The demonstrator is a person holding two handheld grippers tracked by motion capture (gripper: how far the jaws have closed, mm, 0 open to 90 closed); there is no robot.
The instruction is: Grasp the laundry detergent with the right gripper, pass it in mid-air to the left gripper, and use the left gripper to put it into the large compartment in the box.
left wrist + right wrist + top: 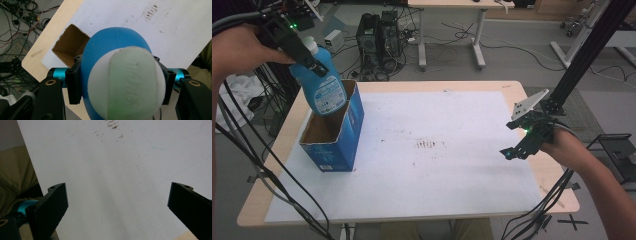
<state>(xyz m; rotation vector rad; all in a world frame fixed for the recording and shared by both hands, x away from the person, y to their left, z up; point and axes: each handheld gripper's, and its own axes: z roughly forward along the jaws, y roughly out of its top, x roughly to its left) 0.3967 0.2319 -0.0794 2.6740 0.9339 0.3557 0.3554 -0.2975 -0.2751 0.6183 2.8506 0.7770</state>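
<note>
A blue bottle (321, 82) with a white cap hangs tilted over the open top of a blue cardboard box (343, 136) at the table's left. Its lower end dips just inside the box mouth. My left gripper (307, 57) is shut on the bottle near its neck. In the left gripper view the bottle (112, 47) and its white cap (127, 82) sit between the jaws, with the box's brown inside (70, 46) below. My right gripper (524, 137) hovers open over the table's right side, and the right gripper view has its jaws wide apart (117, 205) above the white sheet.
A white sheet (437, 150) with small brown stains (427, 145) covers most of the wooden table (522, 92). Cables trail off the left edge. Computer towers (379, 37) and another desk stand on the floor behind. A black frame post (587, 50) rises at the right.
</note>
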